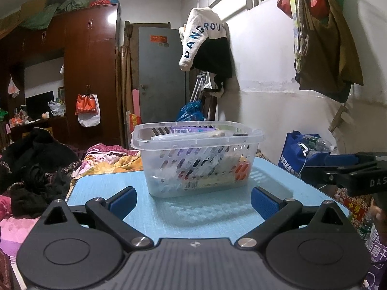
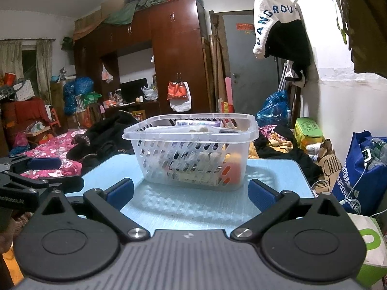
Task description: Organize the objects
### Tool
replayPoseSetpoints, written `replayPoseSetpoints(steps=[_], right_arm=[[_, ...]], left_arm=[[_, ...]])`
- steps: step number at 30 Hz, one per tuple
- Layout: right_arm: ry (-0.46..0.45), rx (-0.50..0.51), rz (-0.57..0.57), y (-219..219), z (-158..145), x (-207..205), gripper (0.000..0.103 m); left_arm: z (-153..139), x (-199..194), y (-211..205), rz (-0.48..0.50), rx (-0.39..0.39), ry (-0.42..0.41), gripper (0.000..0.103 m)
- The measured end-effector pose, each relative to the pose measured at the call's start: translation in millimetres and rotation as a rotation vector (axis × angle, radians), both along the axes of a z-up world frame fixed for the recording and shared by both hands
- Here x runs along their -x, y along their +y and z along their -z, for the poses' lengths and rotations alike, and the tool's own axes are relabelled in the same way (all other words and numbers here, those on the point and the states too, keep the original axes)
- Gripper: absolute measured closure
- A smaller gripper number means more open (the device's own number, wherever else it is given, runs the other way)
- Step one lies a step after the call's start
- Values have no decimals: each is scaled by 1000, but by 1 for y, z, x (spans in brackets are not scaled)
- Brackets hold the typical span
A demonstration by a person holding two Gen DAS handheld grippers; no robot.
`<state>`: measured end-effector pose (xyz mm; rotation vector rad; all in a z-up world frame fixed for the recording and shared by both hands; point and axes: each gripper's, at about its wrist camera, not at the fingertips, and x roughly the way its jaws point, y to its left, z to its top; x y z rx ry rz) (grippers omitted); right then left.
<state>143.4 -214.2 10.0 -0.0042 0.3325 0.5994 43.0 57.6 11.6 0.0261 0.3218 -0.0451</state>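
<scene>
A clear plastic slotted basket (image 1: 197,162) (image 2: 191,154) stands on a small light blue table (image 1: 183,220) (image 2: 191,205). It holds several small items, among them a purple-white pack (image 1: 192,129) (image 2: 197,123) on top and an orange item (image 1: 241,171) (image 2: 233,166) at its right end. My left gripper (image 1: 193,201) is open and empty, just short of the basket. My right gripper (image 2: 191,193) is open and empty too, just short of the basket. The right gripper shows at the right edge of the left wrist view (image 1: 321,169), the left gripper at the left edge of the right wrist view (image 2: 46,169).
A bed with floral covers (image 2: 48,149) and dark clothes (image 1: 36,169) lies left of the table. A blue bag (image 2: 358,176) with bottles stands to the right by the white wall. A wardrobe (image 2: 174,55) and a grey door (image 1: 160,72) are behind.
</scene>
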Motion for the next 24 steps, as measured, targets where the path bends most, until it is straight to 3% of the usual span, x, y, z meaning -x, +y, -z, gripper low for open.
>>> replayPoseSetpoints(steps=[24], right_arm=[[9,-5,-2,-1,-1,0,0]], left_arm=[[2,-1,-4,20,-1,15,2]])
